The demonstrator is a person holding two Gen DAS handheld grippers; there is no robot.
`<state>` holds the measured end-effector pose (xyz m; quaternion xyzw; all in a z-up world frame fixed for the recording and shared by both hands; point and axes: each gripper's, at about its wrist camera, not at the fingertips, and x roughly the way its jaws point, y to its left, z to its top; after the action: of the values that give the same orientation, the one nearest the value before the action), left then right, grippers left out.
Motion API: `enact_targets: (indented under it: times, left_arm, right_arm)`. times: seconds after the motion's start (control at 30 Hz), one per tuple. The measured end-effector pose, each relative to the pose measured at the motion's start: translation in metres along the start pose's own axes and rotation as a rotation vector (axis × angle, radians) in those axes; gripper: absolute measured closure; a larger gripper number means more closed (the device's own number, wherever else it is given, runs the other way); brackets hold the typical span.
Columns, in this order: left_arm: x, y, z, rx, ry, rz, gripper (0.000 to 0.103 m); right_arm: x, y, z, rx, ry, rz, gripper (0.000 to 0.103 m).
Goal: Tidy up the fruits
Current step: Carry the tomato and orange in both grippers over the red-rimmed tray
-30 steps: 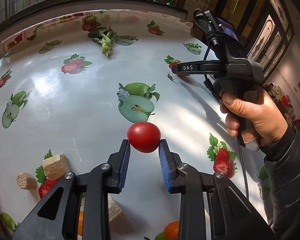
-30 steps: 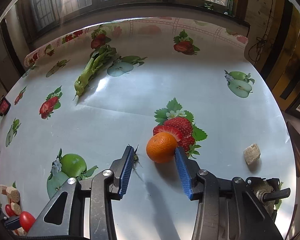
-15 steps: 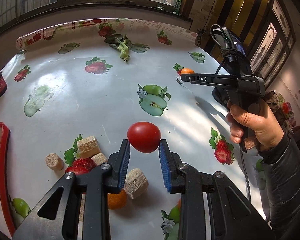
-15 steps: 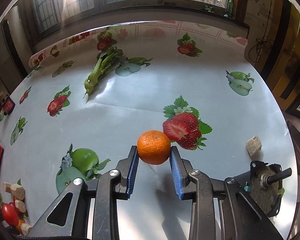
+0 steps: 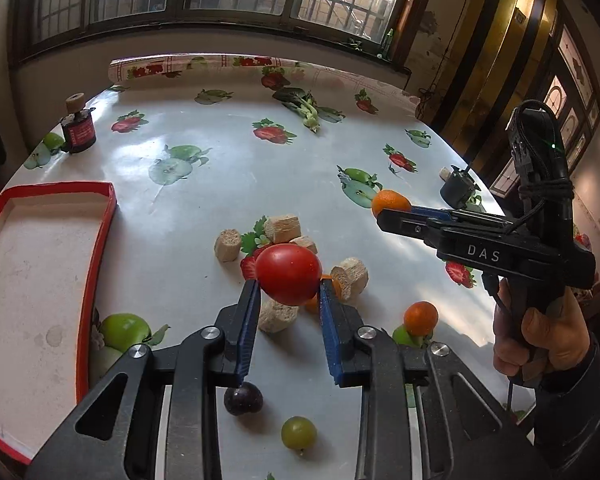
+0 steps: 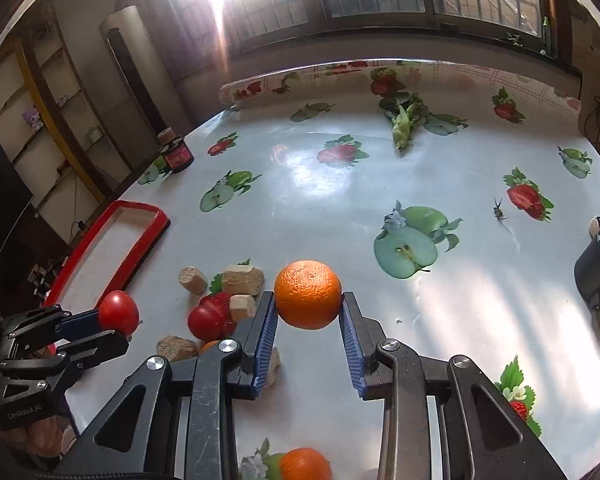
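Observation:
My left gripper (image 5: 287, 294) is shut on a red tomato (image 5: 289, 274) and holds it above the table; it also shows in the right wrist view (image 6: 118, 313). My right gripper (image 6: 308, 312) is shut on an orange (image 6: 308, 294), lifted above the table; it shows at the right of the left wrist view (image 5: 390, 203). A red-rimmed tray (image 5: 104, 216) lies at the left, seen too in the right wrist view (image 6: 144, 236). Loose on the table are another orange (image 5: 420, 317), a dark plum (image 5: 243, 399), a green grape (image 5: 298, 432) and a second tomato (image 6: 206, 322).
Several cork-like blocks (image 5: 286, 226) lie scattered under my grippers. A leafy green vegetable (image 5: 306, 110) lies at the far side. A small dark jar (image 5: 78, 130) stands at the far left. A black device (image 6: 596, 270) sits near the right edge.
Both grippers rose and drew back towards the left with their fruit. The right gripper closed on the orange and lifted it. The tray and more loose fruit came into view.

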<state>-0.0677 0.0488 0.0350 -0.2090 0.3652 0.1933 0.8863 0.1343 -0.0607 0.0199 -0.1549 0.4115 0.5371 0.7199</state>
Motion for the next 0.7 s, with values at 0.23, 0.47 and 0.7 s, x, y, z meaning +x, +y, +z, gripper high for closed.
enact_targets:
  times: [0.23, 0.47, 0.7]
  left_arm:
    - [-0.037, 0.036, -0.027, -0.058, -0.033, 0.041, 0.076]
    - [-0.069, 0.071, -0.047, -0.098, -0.069, 0.110, 0.076]
    - [-0.097, 0.125, -0.061, -0.198, -0.098, 0.198, 0.076]
  right_arm:
    - [-0.007, 0.071, -0.020, -0.069, -0.001, 0.100, 0.071]
    - [-0.003, 0.126, -0.027, -0.124, 0.006, 0.166, 0.071]
    - [0.010, 0.178, -0.030, -0.184, 0.023, 0.239, 0.071]
